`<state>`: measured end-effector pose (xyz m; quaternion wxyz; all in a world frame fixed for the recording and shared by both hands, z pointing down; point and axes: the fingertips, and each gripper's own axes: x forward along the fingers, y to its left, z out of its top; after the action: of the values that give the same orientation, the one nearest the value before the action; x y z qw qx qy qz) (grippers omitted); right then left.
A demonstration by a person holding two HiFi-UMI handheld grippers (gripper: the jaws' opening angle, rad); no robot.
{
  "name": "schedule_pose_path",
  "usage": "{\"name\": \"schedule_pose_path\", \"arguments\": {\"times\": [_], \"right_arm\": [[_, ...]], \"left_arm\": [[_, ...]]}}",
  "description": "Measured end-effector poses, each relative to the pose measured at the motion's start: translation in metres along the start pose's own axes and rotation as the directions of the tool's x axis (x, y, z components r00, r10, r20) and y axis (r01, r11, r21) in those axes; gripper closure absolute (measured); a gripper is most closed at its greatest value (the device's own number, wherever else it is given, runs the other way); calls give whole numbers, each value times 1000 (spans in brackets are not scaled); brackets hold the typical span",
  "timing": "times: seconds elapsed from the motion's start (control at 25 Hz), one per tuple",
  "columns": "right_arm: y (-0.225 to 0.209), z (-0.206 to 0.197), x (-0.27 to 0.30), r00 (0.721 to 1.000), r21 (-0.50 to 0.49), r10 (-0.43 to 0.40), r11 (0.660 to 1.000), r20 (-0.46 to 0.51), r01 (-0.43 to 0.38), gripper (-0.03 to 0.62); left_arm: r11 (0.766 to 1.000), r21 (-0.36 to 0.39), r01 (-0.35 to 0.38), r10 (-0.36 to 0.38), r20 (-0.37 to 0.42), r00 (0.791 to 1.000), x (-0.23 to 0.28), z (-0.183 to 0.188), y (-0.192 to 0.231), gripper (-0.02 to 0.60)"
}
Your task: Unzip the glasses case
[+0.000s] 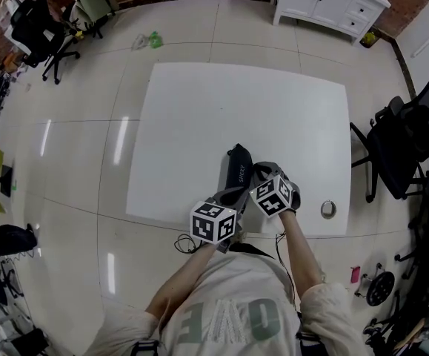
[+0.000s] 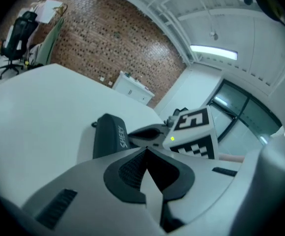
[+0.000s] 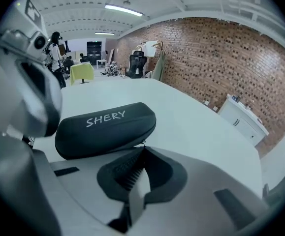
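Dark glasses case (image 3: 105,129) marked SHERY, closed, flat on white table (image 1: 199,110) near its front edge

White "SHERY" on dark glasses case (image 3: 105,129) lid.

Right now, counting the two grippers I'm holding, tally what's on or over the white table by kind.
Glasses case, black: 1
Grippers: 2 (left gripper, right gripper)
Small round silver thing near the table's right corner: 1
Total: 4
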<state>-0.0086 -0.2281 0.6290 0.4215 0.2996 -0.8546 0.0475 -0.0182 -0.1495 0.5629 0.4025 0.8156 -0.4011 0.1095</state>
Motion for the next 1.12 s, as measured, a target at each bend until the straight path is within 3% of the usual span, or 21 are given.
{"name": "schedule_pose_path", "arguments": {"times": [0.12,0.2,0.4,0.64,0.76,0.92,1.04,1.12], "right_arm": [[1,1,-2,1000,12,-1,1000,5,1,594],[5,0,-4,1000,20,-4,1000,7,4,594],[18,-14,-19,1000,33,-3,999,1,3,594],[70,-15,-42,998,32,63,997,27,-64,594],[85,-9,-42,997,91,61,994,48,-66,594],[89,-9,-40,997,116,62,991,39,-66,594],[91,-12,-39,998,127,59,990,32,-63,594],[93,-13,-38,998,141,59,988,31,-62,594]], "left_arm": [[1000,-17,15,-17,-90,996,9,-30,-3,589],[1000,12,-14,15,-100,995,7,-37,6,589],[992,36,-123,124,-51,991,-11,-25,38,589],[974,65,-216,216,7,976,-14,12,81,589],[965,111,-238,237,23,971,-14,25,81,589],[960,189,-208,194,91,977,-14,40,50,589],[919,327,-220,218,42,975,10,34,42,589],[905,354,-235,243,22,970,17,30,47,589]]}}
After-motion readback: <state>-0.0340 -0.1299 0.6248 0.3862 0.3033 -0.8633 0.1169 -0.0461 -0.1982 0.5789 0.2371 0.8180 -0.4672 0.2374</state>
